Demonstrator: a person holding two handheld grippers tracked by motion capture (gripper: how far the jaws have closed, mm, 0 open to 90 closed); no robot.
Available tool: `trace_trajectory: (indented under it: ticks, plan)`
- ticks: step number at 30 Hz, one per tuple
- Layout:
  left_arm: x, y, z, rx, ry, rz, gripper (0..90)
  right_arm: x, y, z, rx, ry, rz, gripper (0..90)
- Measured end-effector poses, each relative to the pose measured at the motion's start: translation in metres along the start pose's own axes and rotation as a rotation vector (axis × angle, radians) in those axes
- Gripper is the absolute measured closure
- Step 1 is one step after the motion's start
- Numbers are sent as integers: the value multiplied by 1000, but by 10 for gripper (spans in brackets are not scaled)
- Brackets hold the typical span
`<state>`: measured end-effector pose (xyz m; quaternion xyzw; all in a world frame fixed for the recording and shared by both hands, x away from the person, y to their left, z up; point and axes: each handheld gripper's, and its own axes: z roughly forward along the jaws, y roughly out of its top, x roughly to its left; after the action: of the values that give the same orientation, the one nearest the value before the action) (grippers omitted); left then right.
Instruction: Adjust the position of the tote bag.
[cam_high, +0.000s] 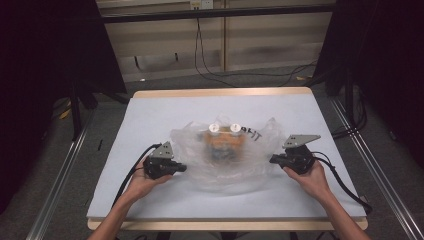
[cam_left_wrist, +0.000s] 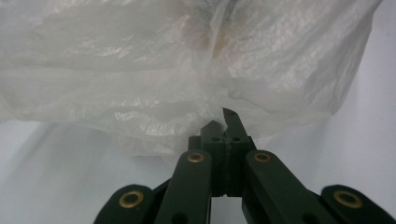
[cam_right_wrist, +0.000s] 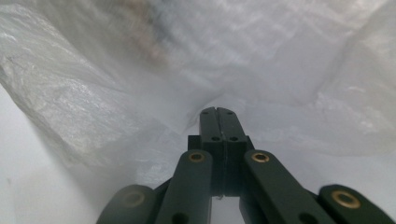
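While both grippers, left (cam_high: 181, 168) and right (cam_high: 274, 159), pinch the bag (cam_high: 225, 160) mid-frame by its side edges, I'm setting it down; next I'd let go.

**Bright tabletop, dark surroundings, soft close-ups**

In the high view, light fell from above onto the pale tabletop (cam_high: 150, 115), while both upper corners sank into near black. The plastic bag (cam_high: 225, 150) and what lay inside it looked smeared and blurred. Faint shadows sat under the hands. In both gripper views the bag was washed out, hazy and out of focus, and the black jaws showed little detail.
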<state>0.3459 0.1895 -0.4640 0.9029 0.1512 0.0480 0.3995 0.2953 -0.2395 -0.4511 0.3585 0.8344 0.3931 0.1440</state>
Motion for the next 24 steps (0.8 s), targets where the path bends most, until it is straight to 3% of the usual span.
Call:
trace_trajectory:
  ticks: [4, 10, 14, 17, 22, 23, 24]
  plan:
    - [2, -1, 3, 21, 16, -6, 900, 4, -4, 6, 30, 8, -9, 900]
    - [8, -9, 8, 57, 41, -25, 900, -4, -13, 13, 84, -31, -4, 900]
    - [11, -14, 5, 54, 49, -46, 900, -8, -19, 17, 120, -67, -6, 900]
    - [13, -19, 2, 35, 49, -73, 900, -13, -21, 16, 114, -74, 7, 900]
    - [10, -21, -2, 7, 32, -73, 899, -16, -24, 11, 76, -31, 35, 898]
    - [9, -20, -4, 12, 33, -72, 898, -16, -23, 10, 70, -40, 33, 887]
    - [8, -19, -6, -18, 23, -82, 895, -16, -22, 9, 66, -39, 36, 869]
